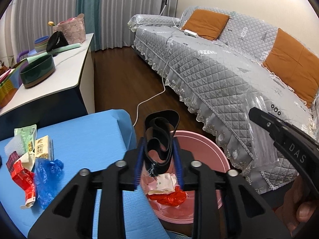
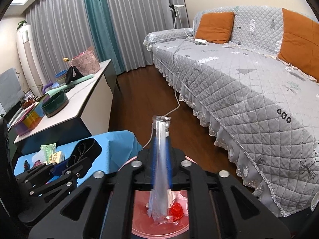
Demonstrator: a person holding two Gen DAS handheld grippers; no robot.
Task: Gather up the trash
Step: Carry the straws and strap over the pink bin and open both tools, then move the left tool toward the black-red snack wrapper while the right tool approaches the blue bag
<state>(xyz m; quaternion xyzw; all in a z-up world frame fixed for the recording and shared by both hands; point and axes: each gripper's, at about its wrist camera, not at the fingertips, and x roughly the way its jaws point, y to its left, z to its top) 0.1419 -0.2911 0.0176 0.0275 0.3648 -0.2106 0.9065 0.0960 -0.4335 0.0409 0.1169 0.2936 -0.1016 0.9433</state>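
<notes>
Living room, grey quilted sofa [image 1: 219, 75] upper right, pink bin [image 1: 199, 151] low in both frames.
Above the bin, the left tongs [image 1: 158, 159] bracket a black plastic tray [image 1: 159, 137], light, springy, best held at its rim; the right tongs [image 2: 161, 159] pinch a clear wrapper [image 2: 160, 159], flimsy and slippery, mid-length. Only the left view shows wrappers [image 1: 30, 159] on the blue worktop [image 1: 79, 131] at lower left; the right view shows the wrapper's tail reaching into the bin.
</notes>
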